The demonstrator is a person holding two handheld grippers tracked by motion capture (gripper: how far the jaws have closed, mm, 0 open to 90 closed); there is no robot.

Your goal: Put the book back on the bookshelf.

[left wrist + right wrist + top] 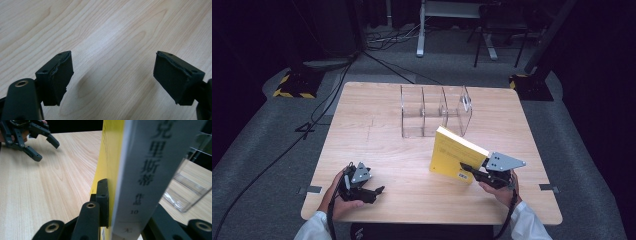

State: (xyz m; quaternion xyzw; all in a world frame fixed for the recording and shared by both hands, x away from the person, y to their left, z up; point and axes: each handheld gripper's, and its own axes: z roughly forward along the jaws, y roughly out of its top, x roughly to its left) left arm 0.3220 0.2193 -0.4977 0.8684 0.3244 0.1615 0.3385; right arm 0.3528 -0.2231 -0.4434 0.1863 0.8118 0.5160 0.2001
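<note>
Holding a yellow book (455, 155) upright in my right fingers (472, 171), spine toward me, its lower edge lifted off the counter (377, 145). In the right gripper view the two pads clamp it from either side: one flat on the yellow cover (106, 170), the other behind the grey spine (140, 175) with its printed characters. Grip sits low on the book, near the bottom corner, so most of its length stands free above and ahead of my hand; my guess is that leaves that end clear to slide into a slot.

Clear plastic rack (434, 111) stands just beyond the book, toward the far side of the counter, its upright dividers making narrow bays. Bays look empty from here. The book is near the rack's front right corner but apart from it, not yet inside any bay. Keeping it vertical matches how the dividers run.

Left fingers (371, 192) rest near the front left of the counter, well apart from the book, spread wide with nothing between them; the left gripper view shows bare wood grain between the two pads (58, 77). The left seems parked out of the way, free to steady the rack if needed.
</note>
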